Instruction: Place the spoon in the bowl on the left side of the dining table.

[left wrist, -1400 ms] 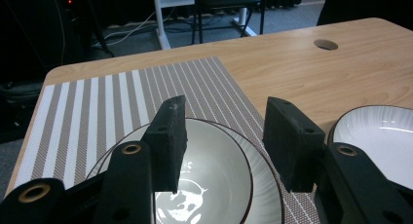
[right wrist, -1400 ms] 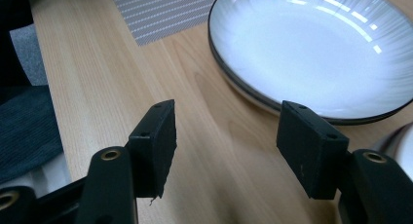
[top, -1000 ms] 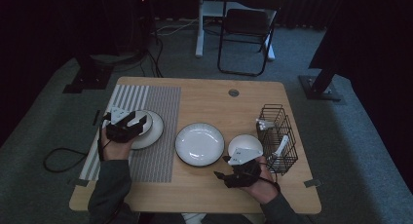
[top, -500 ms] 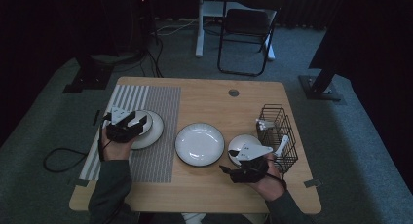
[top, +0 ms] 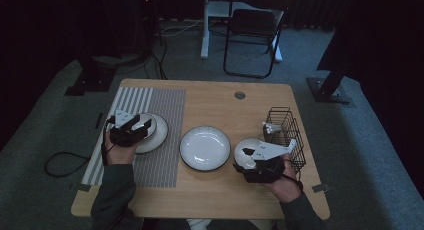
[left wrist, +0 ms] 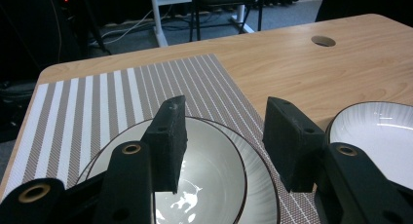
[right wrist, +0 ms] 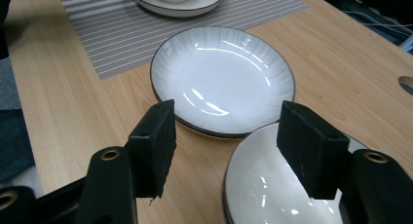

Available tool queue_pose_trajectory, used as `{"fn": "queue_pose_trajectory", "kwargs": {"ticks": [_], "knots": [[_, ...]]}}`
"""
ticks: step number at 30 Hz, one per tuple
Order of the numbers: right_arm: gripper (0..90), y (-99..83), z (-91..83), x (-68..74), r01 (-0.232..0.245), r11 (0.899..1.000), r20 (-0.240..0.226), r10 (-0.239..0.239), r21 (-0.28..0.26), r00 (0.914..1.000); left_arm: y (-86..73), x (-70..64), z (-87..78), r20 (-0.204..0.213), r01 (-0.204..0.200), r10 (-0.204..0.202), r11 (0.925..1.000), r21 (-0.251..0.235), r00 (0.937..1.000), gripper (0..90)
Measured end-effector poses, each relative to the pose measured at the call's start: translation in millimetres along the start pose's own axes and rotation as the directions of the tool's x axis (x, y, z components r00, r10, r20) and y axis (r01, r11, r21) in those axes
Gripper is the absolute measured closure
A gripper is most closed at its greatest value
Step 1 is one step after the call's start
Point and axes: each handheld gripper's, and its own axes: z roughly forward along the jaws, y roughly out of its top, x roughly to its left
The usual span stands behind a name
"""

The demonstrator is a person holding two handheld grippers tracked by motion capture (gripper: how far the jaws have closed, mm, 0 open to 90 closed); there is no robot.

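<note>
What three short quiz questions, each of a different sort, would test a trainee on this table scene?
1. True or false: the left gripper is shut on the bowl.
2. What lies under that bowl? A) striped placemat B) wire basket C) bare table
3. Fill in: the middle plate rests on the ____ table.

Key: 1 false, its jaws stand apart; 2 A; 3 wooden.
</note>
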Motion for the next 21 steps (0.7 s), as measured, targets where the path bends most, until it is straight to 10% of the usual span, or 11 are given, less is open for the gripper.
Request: {"fn": "queue_pose_trajectory", "kwargs": {"ticks": [21], "knots": [[39.0, -1.5, -24.2, -7.2, 0.008, 1.000, 0.046, -0.007, -0.016, 0.9989, -0.6, -1.4, 1.7, 0.004, -0.005, 0.005, 1.0000, 0.007, 1.0000, 52.3]]}}
